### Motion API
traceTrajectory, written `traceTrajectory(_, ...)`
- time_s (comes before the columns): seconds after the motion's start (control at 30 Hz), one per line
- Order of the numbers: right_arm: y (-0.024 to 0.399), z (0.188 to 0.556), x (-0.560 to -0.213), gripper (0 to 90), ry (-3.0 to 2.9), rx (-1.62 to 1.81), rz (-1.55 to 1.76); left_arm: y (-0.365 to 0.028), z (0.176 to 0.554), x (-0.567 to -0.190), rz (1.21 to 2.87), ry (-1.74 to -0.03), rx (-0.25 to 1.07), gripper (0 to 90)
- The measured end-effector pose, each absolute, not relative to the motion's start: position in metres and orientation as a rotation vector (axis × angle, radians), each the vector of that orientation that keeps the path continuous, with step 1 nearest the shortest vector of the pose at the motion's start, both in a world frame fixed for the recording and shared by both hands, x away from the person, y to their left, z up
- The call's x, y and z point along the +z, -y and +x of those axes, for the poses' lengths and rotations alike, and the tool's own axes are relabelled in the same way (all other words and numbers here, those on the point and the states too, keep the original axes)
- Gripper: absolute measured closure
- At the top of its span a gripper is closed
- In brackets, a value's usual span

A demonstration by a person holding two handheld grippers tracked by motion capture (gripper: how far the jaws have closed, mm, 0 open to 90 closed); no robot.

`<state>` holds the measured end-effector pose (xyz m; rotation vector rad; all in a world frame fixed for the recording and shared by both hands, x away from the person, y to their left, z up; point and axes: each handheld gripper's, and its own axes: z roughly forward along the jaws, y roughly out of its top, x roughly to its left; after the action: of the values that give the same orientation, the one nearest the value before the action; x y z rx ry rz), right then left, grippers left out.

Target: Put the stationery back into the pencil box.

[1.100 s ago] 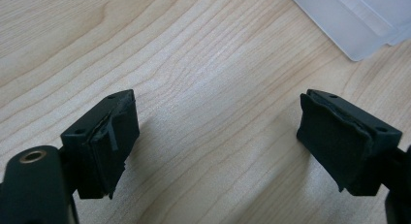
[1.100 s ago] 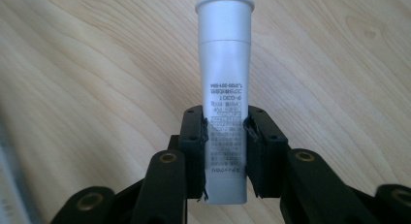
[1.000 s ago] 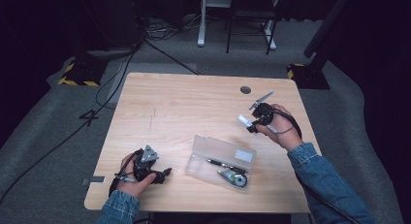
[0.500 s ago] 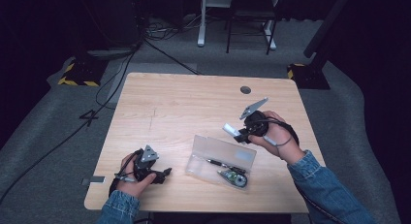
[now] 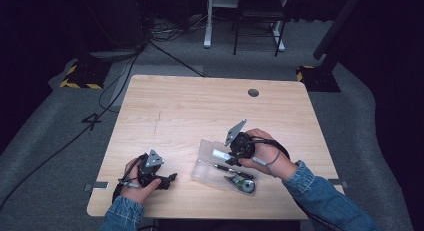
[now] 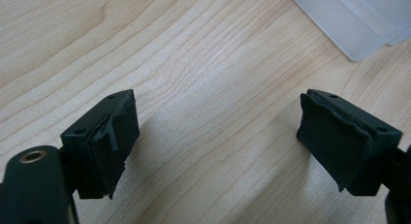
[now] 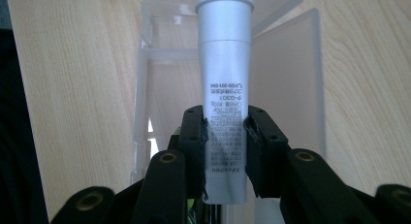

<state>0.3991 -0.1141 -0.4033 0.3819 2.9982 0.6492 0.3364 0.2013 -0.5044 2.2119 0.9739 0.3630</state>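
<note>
My right gripper (image 7: 225,136) is shut on a white glue stick (image 7: 225,93), which points away from me over the open clear plastic case (image 7: 286,83). In the high view the right gripper (image 5: 226,156) holds the glue stick (image 5: 218,154) above that case (image 5: 207,161), which has a black pen (image 5: 222,167) and a small round item (image 5: 242,183) inside. Near the table's front left edge, my left gripper (image 5: 170,178) rests on the wood. Its jaws stand wide apart in the left gripper view (image 6: 213,136), with bare wood between them.
The wooden table (image 5: 200,111) has a round cable hole (image 5: 253,93) at the far right. A corner of the clear case (image 6: 368,20) lies just beyond my left gripper. Cables and striped stand feet lie on the grey floor behind the table.
My right hand has carried the glue stick from the table's right side leftward and toward me, to a spot over the open case. The left hand stayed still.
</note>
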Motion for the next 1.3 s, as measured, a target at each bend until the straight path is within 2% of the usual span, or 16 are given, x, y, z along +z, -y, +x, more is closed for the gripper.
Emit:
traceTrajectory(0.73, 0.093, 0.392, -0.44, 71.2, -3.038, 0.583, 0.237, -0.201, 0.336, -0.504, 2.212, -0.974, 0.363, 14.8)
traceTrajectory(1.3, 0.093, 0.389, -0.453, 71.2, -3.053, 0.575, 0.227, -0.201, 0.336, -0.504, 2.212, -0.974, 0.363, 14.8)
